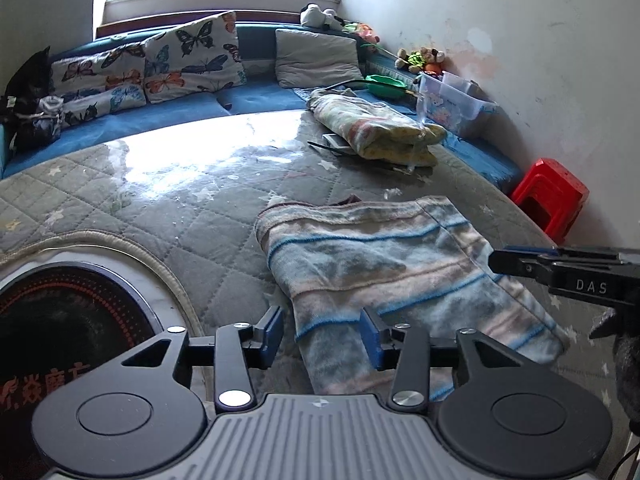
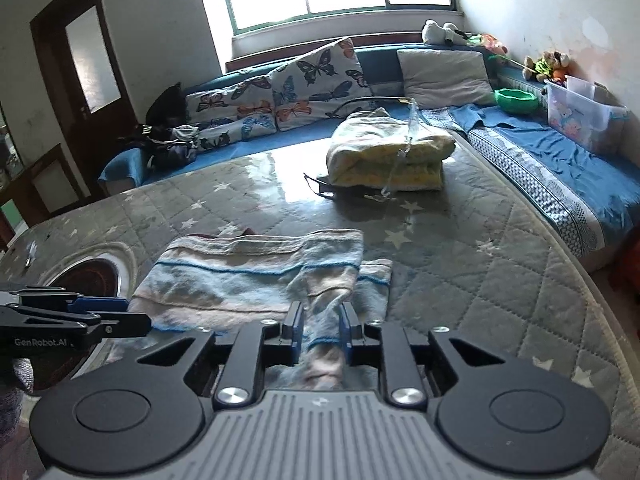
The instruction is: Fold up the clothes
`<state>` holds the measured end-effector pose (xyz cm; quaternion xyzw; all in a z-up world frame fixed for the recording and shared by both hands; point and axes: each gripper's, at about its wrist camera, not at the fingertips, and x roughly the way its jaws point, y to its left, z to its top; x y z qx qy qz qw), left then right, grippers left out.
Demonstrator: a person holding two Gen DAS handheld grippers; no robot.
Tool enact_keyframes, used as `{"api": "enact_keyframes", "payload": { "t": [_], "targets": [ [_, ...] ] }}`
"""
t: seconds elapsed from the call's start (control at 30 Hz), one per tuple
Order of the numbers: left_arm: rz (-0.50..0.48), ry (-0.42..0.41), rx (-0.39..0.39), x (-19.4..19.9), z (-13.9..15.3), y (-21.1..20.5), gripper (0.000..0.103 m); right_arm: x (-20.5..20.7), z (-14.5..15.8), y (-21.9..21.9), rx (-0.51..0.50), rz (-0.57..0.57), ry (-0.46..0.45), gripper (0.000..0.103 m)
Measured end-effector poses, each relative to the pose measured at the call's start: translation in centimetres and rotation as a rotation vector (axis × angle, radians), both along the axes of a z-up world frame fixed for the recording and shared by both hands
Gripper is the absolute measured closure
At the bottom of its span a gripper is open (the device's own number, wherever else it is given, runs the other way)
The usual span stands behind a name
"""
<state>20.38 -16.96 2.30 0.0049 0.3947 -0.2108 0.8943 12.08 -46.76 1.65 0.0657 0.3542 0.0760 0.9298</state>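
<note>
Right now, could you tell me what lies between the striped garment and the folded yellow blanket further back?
Only bare quilted star-print cover separates the striped garment from the folded yellow blanket, seen best in the right wrist view.

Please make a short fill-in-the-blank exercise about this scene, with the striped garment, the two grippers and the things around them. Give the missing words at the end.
1. The right gripper is shut on a bunched part of the striped ____.
2. The left gripper has its jaws ____ and holds nothing.
3. The plastic stool by the wall is ____.
4. The cushions under the window are printed with ____.

Missing words: garment; open; red; butterflies
</note>
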Motion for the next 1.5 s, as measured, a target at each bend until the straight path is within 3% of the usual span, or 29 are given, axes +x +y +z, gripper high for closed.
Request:
{"api": "enact_keyframes", "payload": {
  "t": [0.4, 0.7, 0.9, 1.0, 1.2, 1.5],
  "targets": [
    [-0.050, -0.018, 0.044, -3.3, -0.9, -0.1, 0.044, -4.6, 0.0, 2.7, -0.096, 0.145, -0.028, 0.071],
    [-0.072, -0.006, 0.074, -4.7, -2.3, 0.0, 0.040, -7.2, -1.5, 2.9, -0.184, 0.175, -0.024, 0.066],
    [-0.071, -0.005, 0.066, -4.8, -2.2, 0.6, 0.039, -7.7, -0.9, 2.8, -0.184, 0.180, -0.032, 0.065],
    [-0.057, -0.007, 0.068, -4.7, -2.1, 0.8, 0.039, -7.3, -0.8, 2.9, -0.175, 0.185, -0.034, 0.060],
    [-0.021, -0.014, 0.056, -3.4, -1.4, 1.1, 0.038, -6.1, -0.3, 2.7, -0.155, 0.171, -0.038, 0.060],
    [0.015, -0.044, 0.062, 0.0, -0.6, 0.6, 0.037, 0.7, 0.0, 2.4, -0.084, 0.105, -0.020, 0.061]
  ]
}}
